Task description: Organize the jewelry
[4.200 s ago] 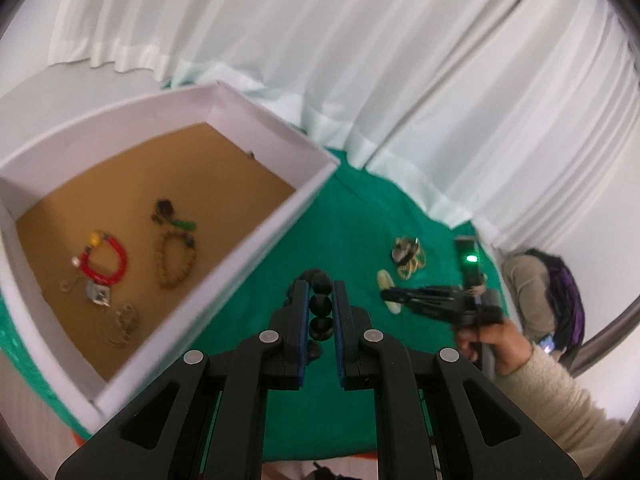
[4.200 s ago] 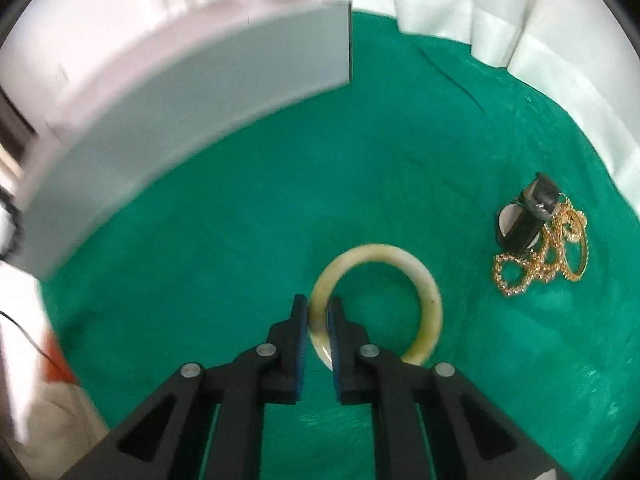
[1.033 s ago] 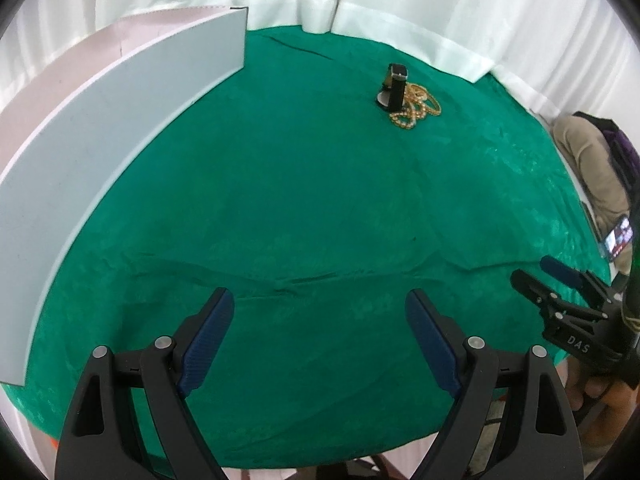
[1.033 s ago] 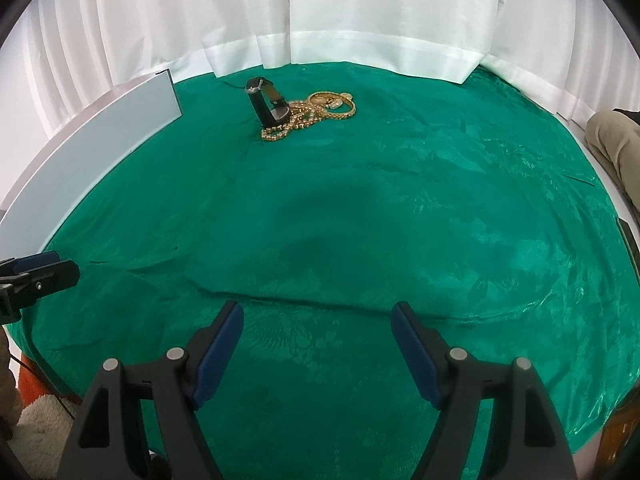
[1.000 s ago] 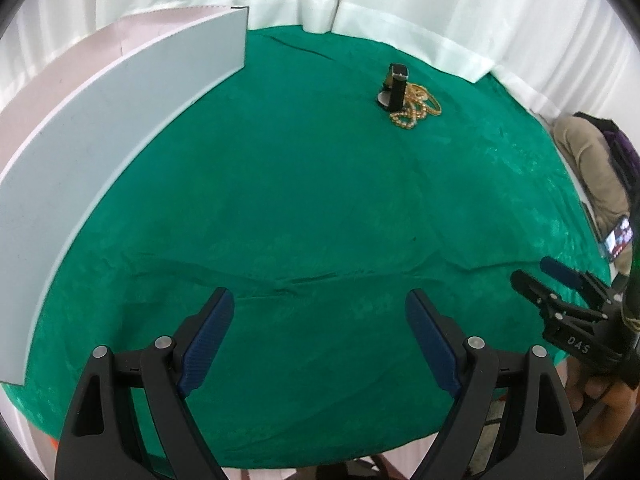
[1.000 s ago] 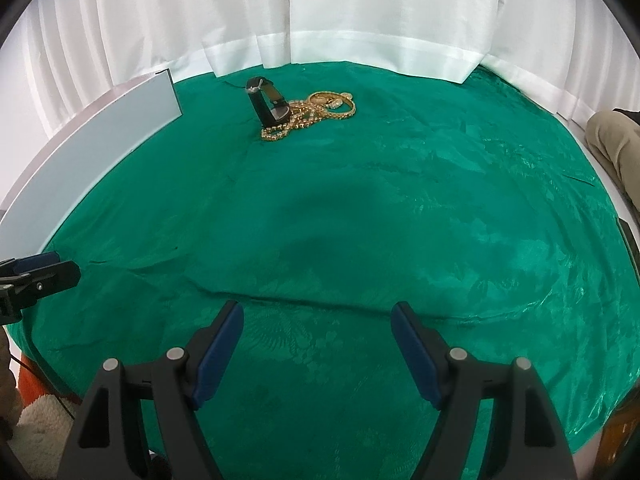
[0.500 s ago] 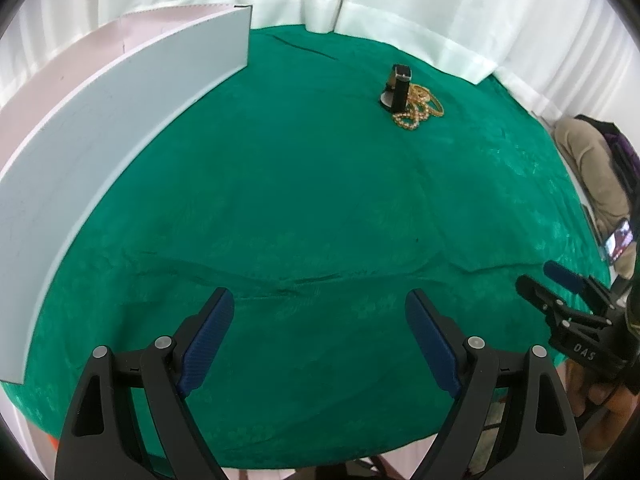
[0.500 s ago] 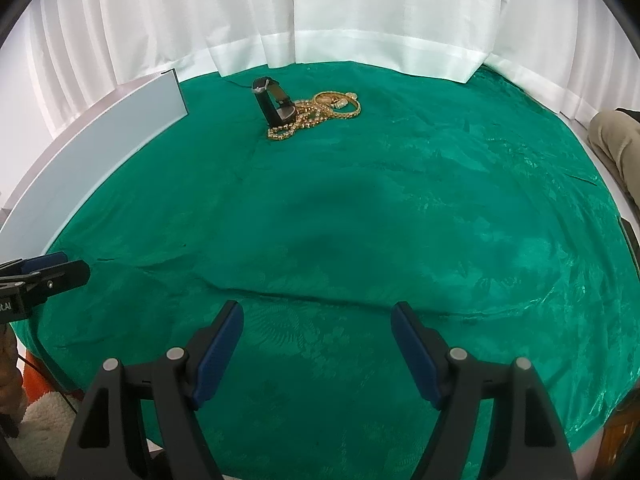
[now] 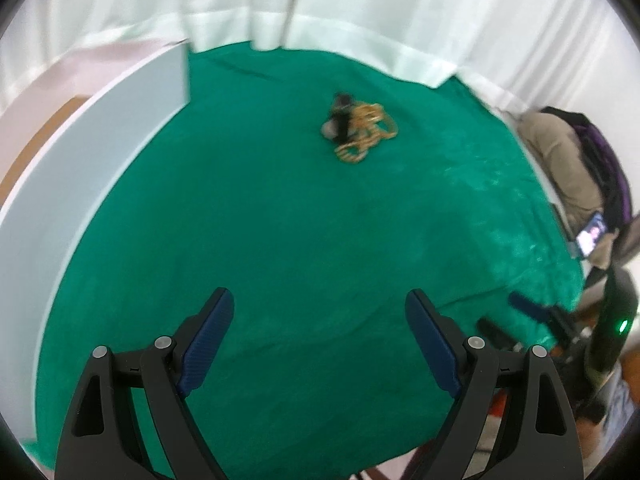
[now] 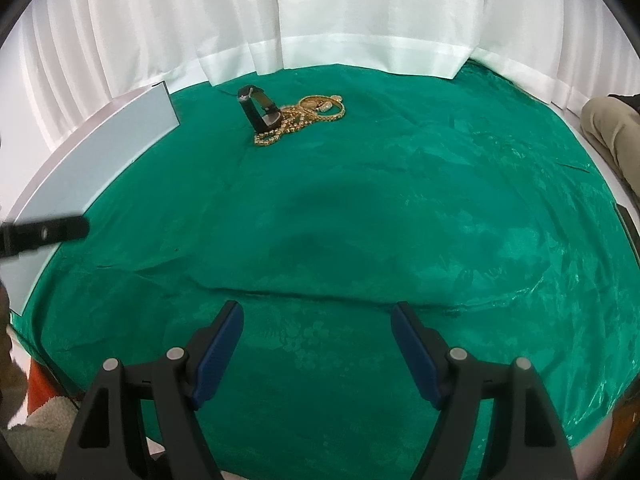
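A black watch [image 10: 258, 110] stands on its strap beside a heap of gold chains and bangles [image 10: 308, 118] at the far side of the green cloth; the same heap shows blurred in the left wrist view [image 9: 360, 130]. A white box [image 9: 80, 184] with a brown floor stands along the left; its outer wall also shows in the right wrist view [image 10: 100, 160]. My left gripper [image 9: 320, 320] is open and empty above the near cloth. My right gripper [image 10: 318, 332] is open and empty, low over the near cloth.
The green cloth [image 10: 400, 220] covers a round table, with a crease across its near part. White curtains [image 10: 320, 12] hang behind. A seated person [image 9: 568, 168] with a phone is at the right. The right gripper's fingers [image 9: 532, 312] show at the left view's right edge.
The left gripper has lifted and turned, so the box's inside edge comes into view and the jewelry heap looks closer. The right gripper has edged forward slightly. Both stay open.
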`<state>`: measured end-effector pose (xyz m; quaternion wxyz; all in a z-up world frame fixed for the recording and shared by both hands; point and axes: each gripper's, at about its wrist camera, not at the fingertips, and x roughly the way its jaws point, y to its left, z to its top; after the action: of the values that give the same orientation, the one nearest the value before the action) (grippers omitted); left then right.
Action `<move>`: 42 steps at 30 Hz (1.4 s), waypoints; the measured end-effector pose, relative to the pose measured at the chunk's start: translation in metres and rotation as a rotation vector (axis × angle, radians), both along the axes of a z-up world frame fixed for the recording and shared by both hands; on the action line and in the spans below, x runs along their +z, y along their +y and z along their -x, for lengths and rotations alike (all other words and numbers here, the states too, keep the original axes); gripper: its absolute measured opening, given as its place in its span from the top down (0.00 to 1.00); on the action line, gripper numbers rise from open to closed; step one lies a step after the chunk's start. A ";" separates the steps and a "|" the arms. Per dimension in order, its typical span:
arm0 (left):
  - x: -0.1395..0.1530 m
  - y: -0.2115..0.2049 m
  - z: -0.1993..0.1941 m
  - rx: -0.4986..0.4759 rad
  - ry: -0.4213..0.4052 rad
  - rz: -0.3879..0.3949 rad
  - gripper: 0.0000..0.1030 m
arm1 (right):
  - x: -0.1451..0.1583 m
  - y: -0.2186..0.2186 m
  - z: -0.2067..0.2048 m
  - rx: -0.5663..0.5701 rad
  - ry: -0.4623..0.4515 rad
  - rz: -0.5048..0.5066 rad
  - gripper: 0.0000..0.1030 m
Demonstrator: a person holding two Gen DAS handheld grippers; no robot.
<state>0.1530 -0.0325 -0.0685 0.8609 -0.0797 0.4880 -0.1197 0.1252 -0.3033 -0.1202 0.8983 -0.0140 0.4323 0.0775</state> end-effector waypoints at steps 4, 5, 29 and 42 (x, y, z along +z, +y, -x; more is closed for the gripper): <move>0.011 -0.019 -0.038 -0.039 -0.026 0.005 0.14 | 0.002 -0.007 0.002 -0.010 -0.011 -0.009 0.24; 0.013 -0.026 -0.050 -0.048 -0.034 0.007 0.14 | 0.002 -0.008 0.002 -0.014 -0.010 -0.011 0.24; -0.017 -0.034 -0.158 0.001 -0.057 0.024 0.83 | -0.004 -0.024 -0.001 -0.037 0.004 -0.049 0.24; -0.018 0.049 -0.026 0.048 0.000 0.048 0.83 | 0.045 -0.028 -0.109 0.058 0.006 -0.260 0.24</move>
<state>0.1788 0.0162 -0.0863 0.8614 -0.1119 0.4830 -0.1104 0.2344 -0.3315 -0.0751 0.8885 0.0900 0.4209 0.1590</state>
